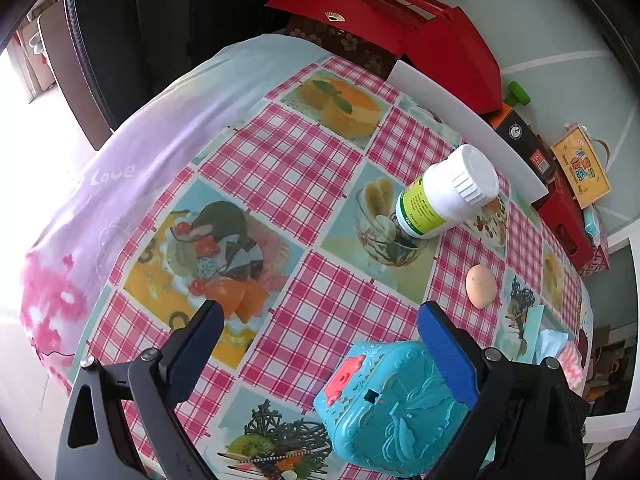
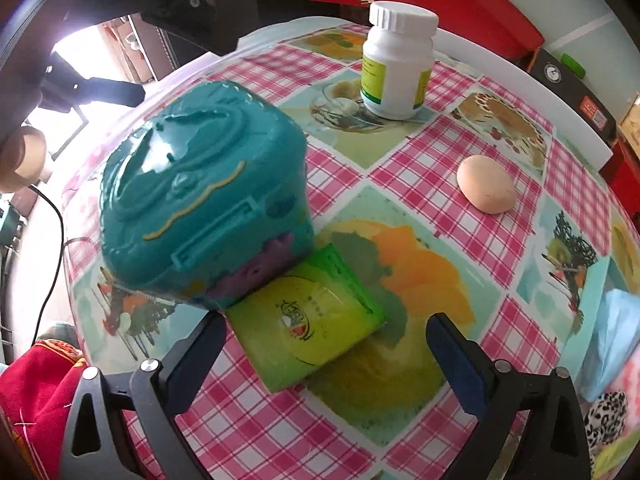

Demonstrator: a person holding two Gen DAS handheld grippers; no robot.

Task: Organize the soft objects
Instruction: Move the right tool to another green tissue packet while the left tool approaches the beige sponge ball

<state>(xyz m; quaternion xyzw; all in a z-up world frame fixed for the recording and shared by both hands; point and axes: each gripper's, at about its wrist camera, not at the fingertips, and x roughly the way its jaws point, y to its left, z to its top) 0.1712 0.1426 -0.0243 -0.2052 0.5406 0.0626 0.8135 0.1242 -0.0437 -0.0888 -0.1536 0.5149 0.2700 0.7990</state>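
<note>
- Fingers of our right gripper (image 2: 326, 344) spread wide, empty, green packet (image 2: 308, 332) between them; left gripper (image 1: 320, 336) equally open.
- We should close squarely across the packet, avoiding the teal box (image 2: 204, 196) touching it leftward.
- Beyond, egg (image 2: 486, 184) and bottle (image 2: 398, 60) on the surface (image 2: 420, 184).

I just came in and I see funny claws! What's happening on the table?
A person holds two grippers over a pink checked tablecloth. The left gripper and the right gripper are both open, holding nothing. The right one points at a flat green packet beside a teal plastic toy case. A tan egg and a white capped bottle sit farther back.
</note>
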